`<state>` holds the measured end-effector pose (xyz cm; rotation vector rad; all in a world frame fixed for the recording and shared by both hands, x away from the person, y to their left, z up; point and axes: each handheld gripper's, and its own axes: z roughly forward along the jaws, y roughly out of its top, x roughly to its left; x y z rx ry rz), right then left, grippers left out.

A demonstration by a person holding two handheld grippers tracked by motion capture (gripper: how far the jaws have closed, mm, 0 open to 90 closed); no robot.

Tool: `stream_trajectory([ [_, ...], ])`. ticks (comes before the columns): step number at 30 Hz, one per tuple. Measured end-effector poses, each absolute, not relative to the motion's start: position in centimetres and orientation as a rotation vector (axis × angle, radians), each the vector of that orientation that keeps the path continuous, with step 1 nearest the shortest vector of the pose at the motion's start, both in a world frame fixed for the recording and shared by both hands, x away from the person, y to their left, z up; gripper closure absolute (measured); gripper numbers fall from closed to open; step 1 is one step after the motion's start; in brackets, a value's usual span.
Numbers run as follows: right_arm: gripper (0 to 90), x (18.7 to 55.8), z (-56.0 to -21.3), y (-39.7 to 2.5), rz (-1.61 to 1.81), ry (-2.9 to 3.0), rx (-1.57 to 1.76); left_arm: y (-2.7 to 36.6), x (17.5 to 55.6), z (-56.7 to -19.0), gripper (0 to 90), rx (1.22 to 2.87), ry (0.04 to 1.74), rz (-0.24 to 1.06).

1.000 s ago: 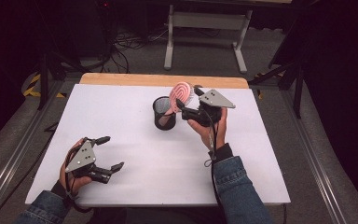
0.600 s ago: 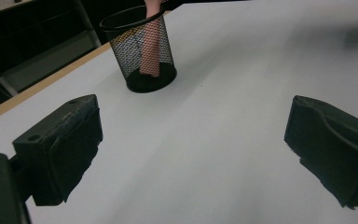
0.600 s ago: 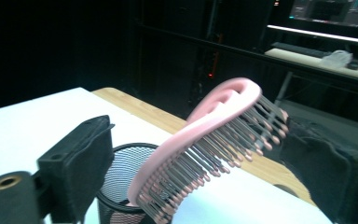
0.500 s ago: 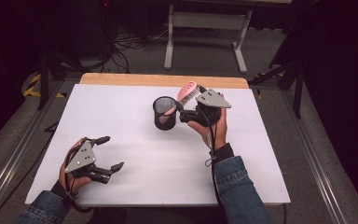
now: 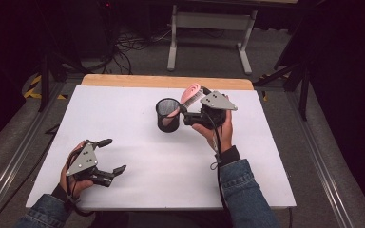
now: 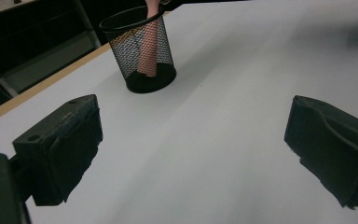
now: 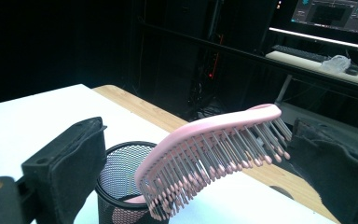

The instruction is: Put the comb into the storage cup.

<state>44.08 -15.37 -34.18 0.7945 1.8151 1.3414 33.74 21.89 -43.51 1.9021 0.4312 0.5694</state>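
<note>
- Over the last second the right gripper came down by the cup, carrying the brush from above the rim to handle-down inside it.
- Its jaws stood apart, the brush leaning between them with the bristles facing the right jaw; whether a pad touched it, I could not tell.
- The handle foot sat on the cup floor, ahead of the left gripper.
- That gripper stayed put, jaws wide and empty.
- Placement looked nearly done; only the backing away remained.
</note>
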Motion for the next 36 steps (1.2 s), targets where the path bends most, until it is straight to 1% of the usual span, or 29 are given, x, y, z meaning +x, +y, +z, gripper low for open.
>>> stream_trajectory([
  [24,5.8,42.9,-33.6,-15.5,1.333,1.808,0.737,21.9,33.7,-43.5,4.6,1.899,0.430,0.568],
  [36,6.1,41.4,-33.3,-15.5,1.327,1.802,0.676,21.9,33.8,-43.5,4.4,1.901,0.431,0.564],
])
